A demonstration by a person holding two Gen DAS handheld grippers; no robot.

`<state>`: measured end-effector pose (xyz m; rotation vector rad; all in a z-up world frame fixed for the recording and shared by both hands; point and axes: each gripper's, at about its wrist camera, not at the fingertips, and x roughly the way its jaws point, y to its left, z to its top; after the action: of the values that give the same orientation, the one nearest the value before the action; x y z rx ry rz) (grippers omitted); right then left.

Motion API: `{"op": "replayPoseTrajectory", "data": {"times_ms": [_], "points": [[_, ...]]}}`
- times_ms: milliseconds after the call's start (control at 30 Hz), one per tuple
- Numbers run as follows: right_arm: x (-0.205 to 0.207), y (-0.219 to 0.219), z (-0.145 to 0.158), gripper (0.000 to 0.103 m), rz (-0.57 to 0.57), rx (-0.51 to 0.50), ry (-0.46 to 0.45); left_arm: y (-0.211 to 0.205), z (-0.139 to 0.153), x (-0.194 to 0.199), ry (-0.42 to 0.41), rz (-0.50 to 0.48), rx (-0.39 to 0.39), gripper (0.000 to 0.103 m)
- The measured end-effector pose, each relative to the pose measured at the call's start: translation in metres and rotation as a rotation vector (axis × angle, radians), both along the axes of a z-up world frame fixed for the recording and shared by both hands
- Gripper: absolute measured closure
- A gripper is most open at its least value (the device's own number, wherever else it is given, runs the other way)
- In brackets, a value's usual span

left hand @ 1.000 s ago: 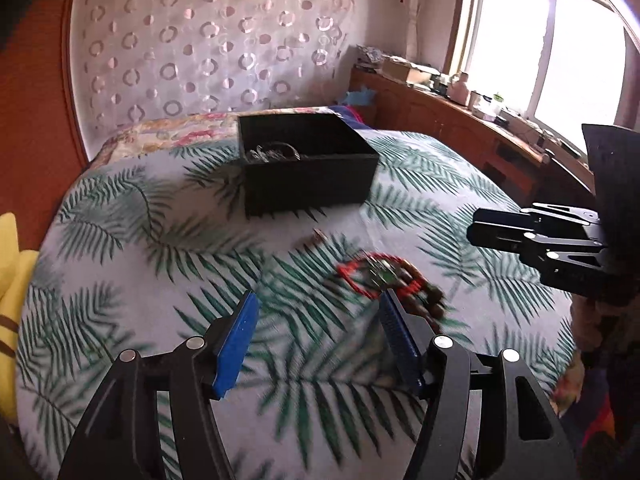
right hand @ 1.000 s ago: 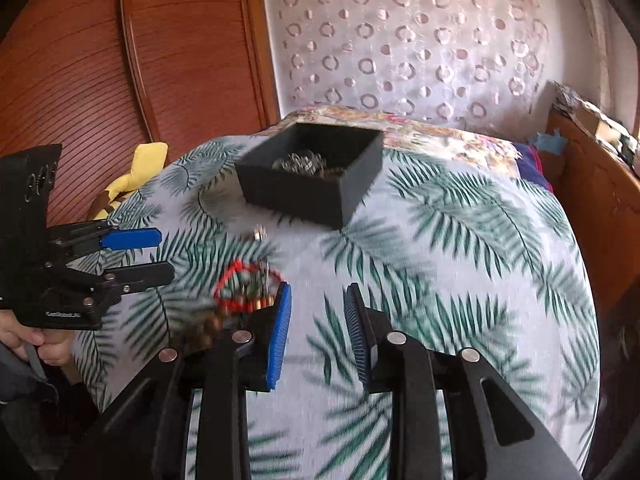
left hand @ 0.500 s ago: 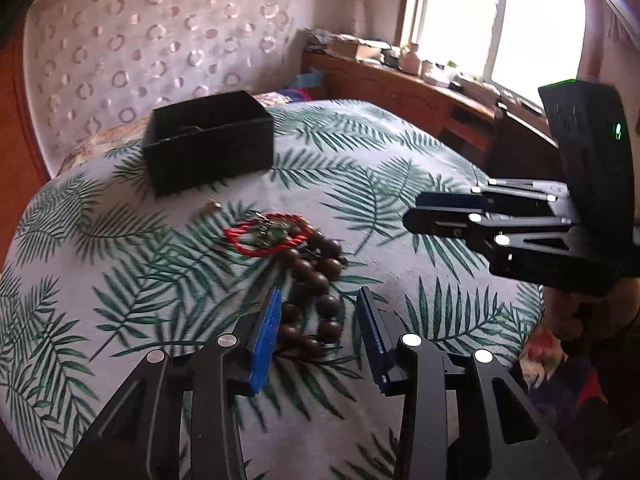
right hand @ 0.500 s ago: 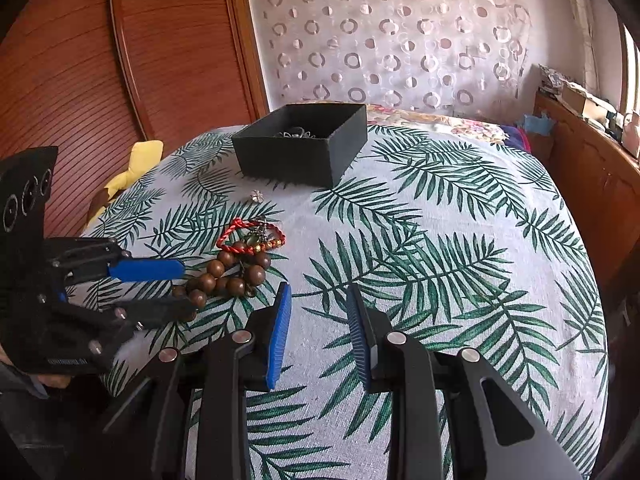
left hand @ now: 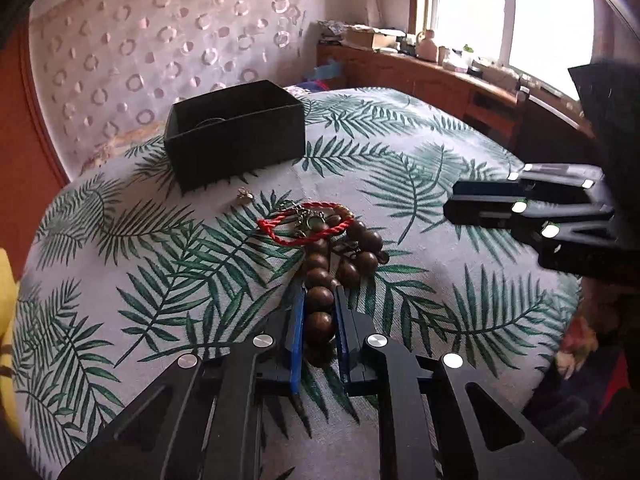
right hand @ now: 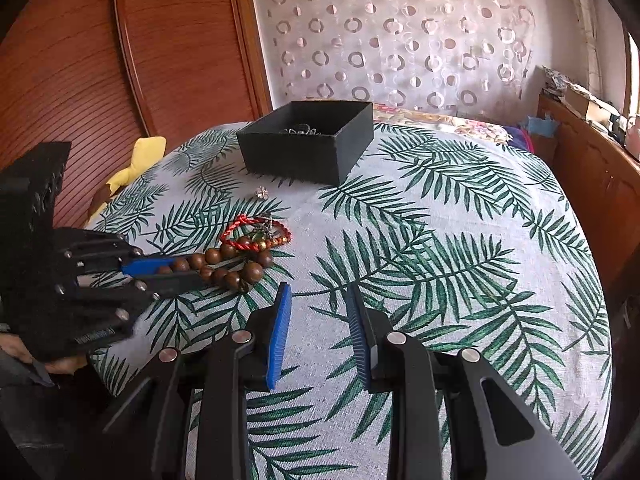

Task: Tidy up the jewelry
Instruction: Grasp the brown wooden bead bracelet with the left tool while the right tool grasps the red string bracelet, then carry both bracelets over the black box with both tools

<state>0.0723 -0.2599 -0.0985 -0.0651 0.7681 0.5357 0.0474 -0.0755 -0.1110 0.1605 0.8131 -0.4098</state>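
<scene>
leaf-print bedspread point(left hand: 420, 184) under everything. left gripper point(left hand: 318, 304) has just been closing and now pinches the near end of the wooden bead bracelet point(left hand: 320, 276), whose strand runs toward 12 o'clock, where the black box point(left hand: 236, 136) sits beyond. red cord bracelet point(left hand: 304, 224) overlaps the beads' far end. right gripper point(right hand: 316, 312) hovers narrowly parted, empty; beads at its 10 o'clock.

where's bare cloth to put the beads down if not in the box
Bare cloth lies right of the wooden bead bracelet and red cord bracelet, out to the bed edge. It is crowded from the bracelets up past the small charm to the black box.
</scene>
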Motion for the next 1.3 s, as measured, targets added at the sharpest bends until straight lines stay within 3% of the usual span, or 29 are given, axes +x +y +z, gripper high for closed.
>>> {"op": "replayPoseTrajectory", "data": {"times_ms": [233,533,833,1067,1167,1233,1300], "points": [[0.007,0.013,-0.002,0.072,0.030,-0.012,0.002,0.021,0.028,-0.014,-0.022,-0.018,-0.097,0.091],[0.013,0.037,0.000,0.072,0.093,-0.024,0.007,0.041,0.050,-0.022,-0.075,0.023,-0.100,0.091],[0.022,0.078,0.005,0.072,0.216,-0.030,0.026,0.068,0.052,-0.017,-0.087,0.095,-0.114,0.091],[0.025,0.097,-0.007,0.074,0.279,-0.136,0.052,0.074,0.049,-0.016,-0.083,0.109,-0.117,0.091],[0.022,0.105,-0.008,0.078,0.301,-0.211,0.019,0.075,0.047,-0.015,-0.082,0.113,-0.119,0.091],[0.020,0.109,-0.010,0.095,0.306,-0.260,-0.003,0.075,0.048,-0.015,-0.082,0.117,-0.121,0.091],[0.020,0.109,-0.011,0.100,0.325,-0.270,-0.003,0.076,0.048,-0.013,-0.083,0.124,-0.122,0.091]]}}
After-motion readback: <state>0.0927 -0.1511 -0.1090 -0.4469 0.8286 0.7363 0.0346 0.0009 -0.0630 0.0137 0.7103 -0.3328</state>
